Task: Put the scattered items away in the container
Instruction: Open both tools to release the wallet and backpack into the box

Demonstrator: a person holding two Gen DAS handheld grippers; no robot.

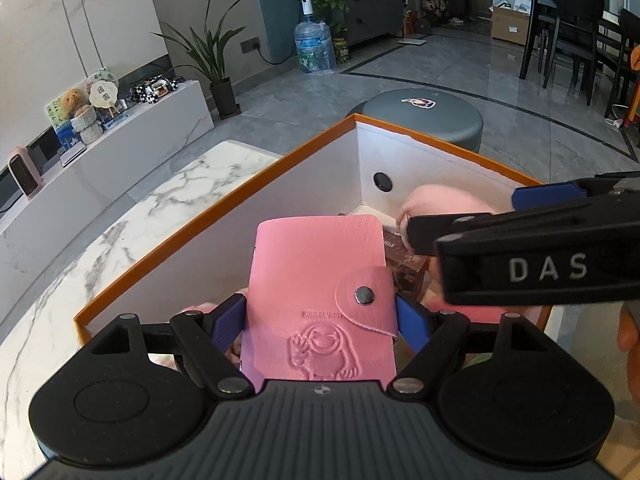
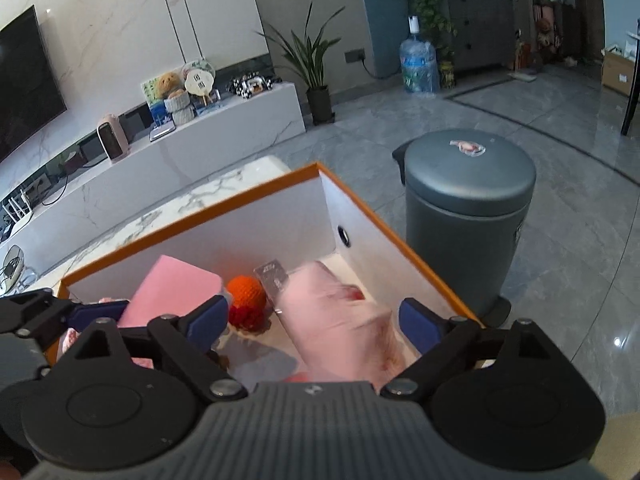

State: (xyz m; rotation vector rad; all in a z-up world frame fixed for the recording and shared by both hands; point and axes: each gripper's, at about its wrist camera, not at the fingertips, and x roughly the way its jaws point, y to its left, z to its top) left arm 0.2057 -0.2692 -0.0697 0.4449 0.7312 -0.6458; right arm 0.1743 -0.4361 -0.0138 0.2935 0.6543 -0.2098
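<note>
Box beside grey bin

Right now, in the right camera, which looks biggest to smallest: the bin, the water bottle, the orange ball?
1. Grey bin, clearly biggest.
2. Water bottle and orange ball look about alike. The bottle stands much farther away, so I won't rank them.

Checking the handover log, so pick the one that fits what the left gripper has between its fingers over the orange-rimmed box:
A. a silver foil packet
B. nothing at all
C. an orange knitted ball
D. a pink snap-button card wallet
D: in the left wrist view the left gripper has its blue pads against both sides of the pink card wallet, above the box.
</note>
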